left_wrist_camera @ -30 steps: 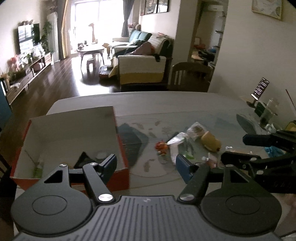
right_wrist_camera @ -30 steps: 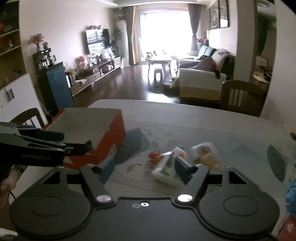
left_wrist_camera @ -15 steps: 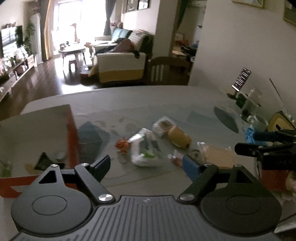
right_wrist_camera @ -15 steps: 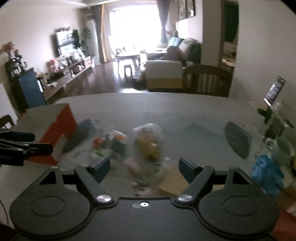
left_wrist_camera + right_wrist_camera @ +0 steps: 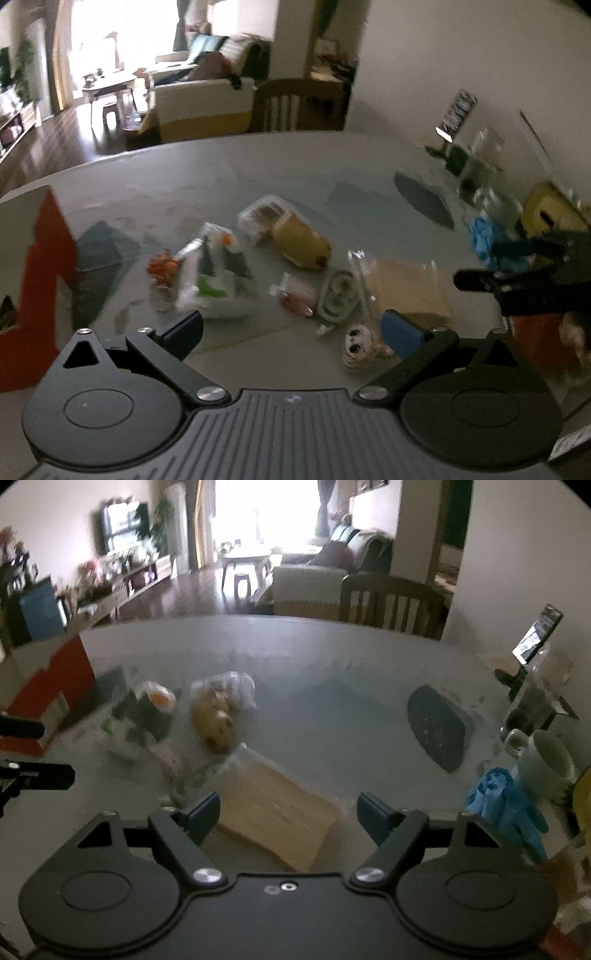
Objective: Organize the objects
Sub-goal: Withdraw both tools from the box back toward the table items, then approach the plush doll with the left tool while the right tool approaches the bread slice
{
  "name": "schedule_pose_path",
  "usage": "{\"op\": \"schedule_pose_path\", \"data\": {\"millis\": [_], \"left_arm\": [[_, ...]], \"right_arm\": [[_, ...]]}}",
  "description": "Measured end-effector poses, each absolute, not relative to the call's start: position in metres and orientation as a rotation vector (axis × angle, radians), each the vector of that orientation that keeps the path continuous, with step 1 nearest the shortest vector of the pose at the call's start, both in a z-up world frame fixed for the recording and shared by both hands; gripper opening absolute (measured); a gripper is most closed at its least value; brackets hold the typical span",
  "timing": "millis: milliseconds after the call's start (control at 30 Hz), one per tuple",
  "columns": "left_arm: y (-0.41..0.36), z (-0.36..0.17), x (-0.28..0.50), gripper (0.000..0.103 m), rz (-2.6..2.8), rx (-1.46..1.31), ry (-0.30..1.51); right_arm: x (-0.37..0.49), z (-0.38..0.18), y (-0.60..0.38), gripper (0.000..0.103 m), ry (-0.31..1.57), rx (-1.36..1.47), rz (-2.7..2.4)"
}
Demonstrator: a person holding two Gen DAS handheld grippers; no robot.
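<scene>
Glossy grey, the desk point(image 5: 332, 709) carries a loose cluster of small packaged goods, none yet in the orange-red cardboard box point(image 5: 40, 280) at the left edge, about 9 o'clock in the left wrist view.

Right hand-held gripper point(image 5: 286, 814): jaws spread wide, empty, poised over a flat tan packet point(image 5: 277, 816) in clear film. Left hand-held gripper point(image 5: 291, 330): jaws likewise apart, holding nothing, with a small plush face point(image 5: 360, 347) just inside its right finger.

Judgement on the step in hand: the right unit appears to be lining up on the tan packet. That packet lies flat and is wider than it is thick, so a grasp across an edge or corner looks sounder than a straight descent onto its face; the film wrap is likely slippery and will crinkle.

Materials noted:
- a white and green crinkled bag point(image 5: 214, 277) at 11 o'clock of the left gripper, soft and irregular;
- a rounded yellow-brown item point(image 5: 216, 723), part-wrapped in clear plastic, at 11 o'clock of the right gripper;
- a coiled pale cord point(image 5: 340, 295) beside a small pink sachet point(image 5: 295, 295).

Both views are motion-blurred; fine labels cannot be read.
</scene>
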State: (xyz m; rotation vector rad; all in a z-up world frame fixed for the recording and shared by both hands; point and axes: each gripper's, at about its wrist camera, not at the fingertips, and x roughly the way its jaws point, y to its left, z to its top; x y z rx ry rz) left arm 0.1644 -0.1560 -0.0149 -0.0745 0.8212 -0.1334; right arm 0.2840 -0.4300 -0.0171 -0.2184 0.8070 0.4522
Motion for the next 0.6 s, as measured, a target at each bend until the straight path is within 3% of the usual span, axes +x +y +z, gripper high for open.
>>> {"op": "schedule_pose_path", "data": {"millis": [600], "left_arm": [[-0.22,-0.084,0.198,0.103,-0.236,-0.013,0.942]], "right_arm": [[0.335,-0.058,-0.418,0.083,0.881,-0.432,0.821]]}}
